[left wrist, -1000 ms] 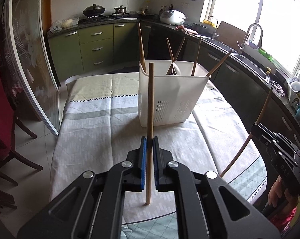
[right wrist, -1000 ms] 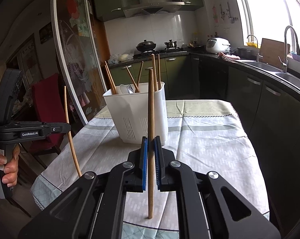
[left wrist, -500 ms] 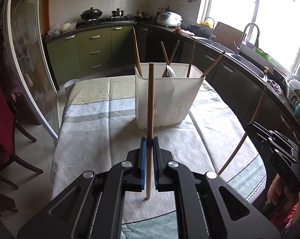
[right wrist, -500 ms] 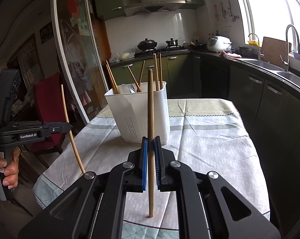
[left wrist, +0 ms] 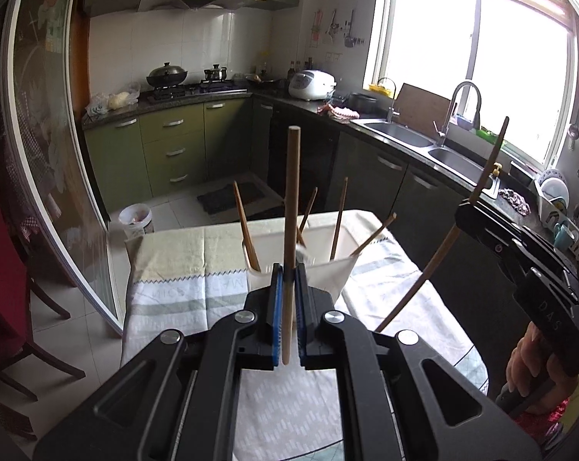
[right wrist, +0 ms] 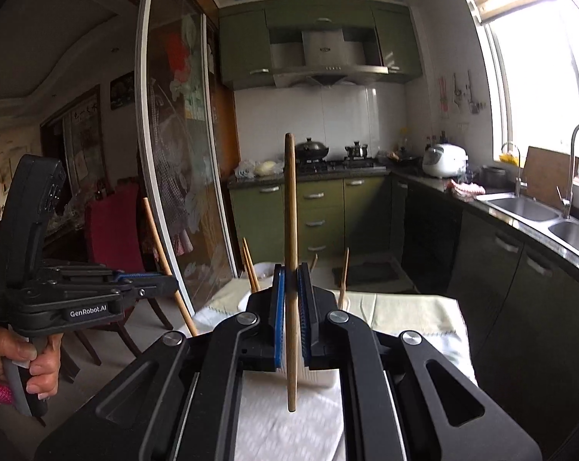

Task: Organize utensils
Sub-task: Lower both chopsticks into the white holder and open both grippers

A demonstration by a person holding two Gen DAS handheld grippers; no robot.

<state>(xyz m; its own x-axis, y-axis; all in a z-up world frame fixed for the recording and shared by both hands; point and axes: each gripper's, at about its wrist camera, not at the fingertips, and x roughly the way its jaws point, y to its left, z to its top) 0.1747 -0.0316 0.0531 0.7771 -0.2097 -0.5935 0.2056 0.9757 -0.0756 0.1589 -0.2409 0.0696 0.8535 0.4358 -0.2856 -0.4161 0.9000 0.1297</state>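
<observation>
While clamped upright in each gripper, left (left wrist: pixel 286 299) and right (right wrist: pixel 291 303), chopstick (left wrist: pixel 290 230) tops white holder (left wrist: pixel 327 269).

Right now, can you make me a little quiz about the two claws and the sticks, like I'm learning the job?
1. True or false: each claw grips one chopstick.
2. Where do the other chopsticks stand? A) in the sink B) in the white holder C) on the stove
3. Fill in: the holder stands on a table covered with a ____.

Key
1. True: the left claw is shut on the left chopstick, and the right claw on the right chopstick.
2. B: they lean in the white holder.
3. Tablecloth.
</observation>
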